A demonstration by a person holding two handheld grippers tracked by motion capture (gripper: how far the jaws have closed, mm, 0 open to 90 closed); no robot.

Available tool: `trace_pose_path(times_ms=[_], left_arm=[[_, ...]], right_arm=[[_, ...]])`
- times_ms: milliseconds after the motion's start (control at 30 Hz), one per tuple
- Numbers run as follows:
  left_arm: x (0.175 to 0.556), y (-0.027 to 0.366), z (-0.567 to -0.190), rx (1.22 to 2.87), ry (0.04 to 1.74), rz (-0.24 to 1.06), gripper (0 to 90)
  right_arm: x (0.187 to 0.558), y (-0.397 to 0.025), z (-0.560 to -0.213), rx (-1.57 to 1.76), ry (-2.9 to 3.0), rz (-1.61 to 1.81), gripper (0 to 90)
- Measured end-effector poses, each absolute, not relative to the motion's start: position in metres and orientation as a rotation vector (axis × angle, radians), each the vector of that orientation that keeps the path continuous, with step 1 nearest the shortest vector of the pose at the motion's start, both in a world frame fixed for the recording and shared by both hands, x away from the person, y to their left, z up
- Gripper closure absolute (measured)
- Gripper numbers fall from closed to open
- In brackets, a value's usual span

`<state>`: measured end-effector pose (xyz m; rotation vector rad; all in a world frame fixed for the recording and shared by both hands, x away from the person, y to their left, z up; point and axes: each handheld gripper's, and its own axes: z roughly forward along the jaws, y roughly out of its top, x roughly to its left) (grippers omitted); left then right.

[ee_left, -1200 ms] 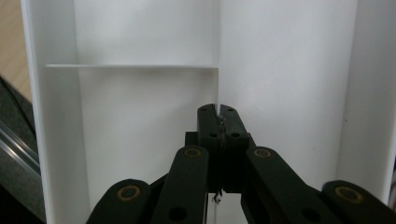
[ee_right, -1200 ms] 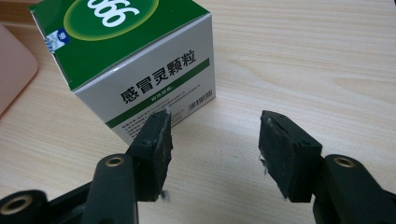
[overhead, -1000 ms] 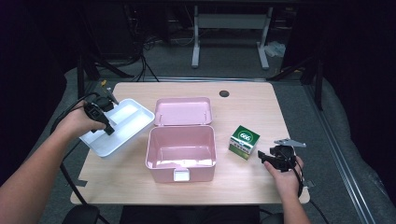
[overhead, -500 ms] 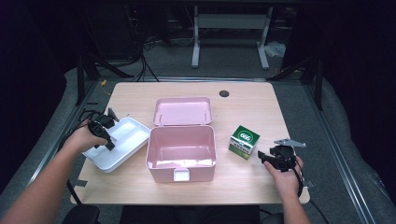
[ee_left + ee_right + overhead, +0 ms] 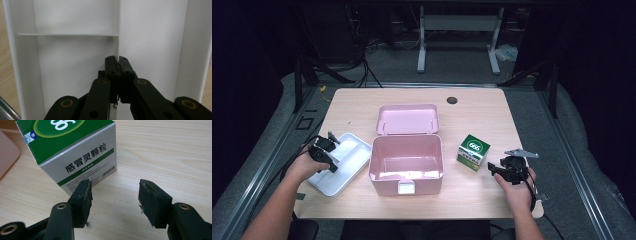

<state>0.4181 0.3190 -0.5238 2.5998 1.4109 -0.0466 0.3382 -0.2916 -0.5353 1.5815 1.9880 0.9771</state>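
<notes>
At the left edge of the desk [image 5: 362, 205], the left hand-held gripper [image 5: 116, 62] has its jaws pressed together on the upright middle divider of the white tray [image 5: 343, 162], which lies just beside the open pink box [image 5: 406, 162] with one corner over the desk edge. My guess is that the step in hand is carrying or dragging this tray, perhaps clear of the box or towards it. The next move calls for a firm pinch on that thin wall and a level pull, since the tray could twist or slip from so narrow a hold.

Across the desk, the right hand-held gripper [image 5: 115, 195] rests with its jaws wide apart and nothing between them, just in front of the green and white medicine carton [image 5: 75, 150], which stands near the box's right side.

From the gripper's own camera the tray's near end is covered by the jaws, so how deep the bite goes is unclear. The carton's top is cut off there too.
</notes>
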Motion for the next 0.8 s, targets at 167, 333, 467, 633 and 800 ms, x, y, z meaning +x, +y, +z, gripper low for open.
trace_pose_path(times_ms=[167, 333, 467, 633, 800], left_arm=[[0.412, 0.325, -0.527, 2.518, 1.433, -0.048, 81.4], [0.406, 0.327, -0.528, 2.452, 1.416, -0.033, 70.2], [0.402, 0.327, -0.525, 2.421, 1.427, 0.005, 51.9], [0.394, 0.327, -0.513, 2.427, 1.386, 0.125, 41.5], [0.388, 0.328, -0.507, 2.428, 1.375, 0.139, 40.7]], right_arm=[[0.338, -0.291, -0.535, 1.583, 1.984, 0.973, 43.8], [0.337, -0.291, -0.535, 1.582, 1.975, 0.974, 43.0], [0.335, -0.289, -0.529, 1.536, 1.971, 0.978, 40.4], [0.335, -0.285, -0.519, 1.448, 1.975, 0.964, 40.1], [0.337, -0.283, -0.507, 1.439, 2.012, 0.987, 35.8]])
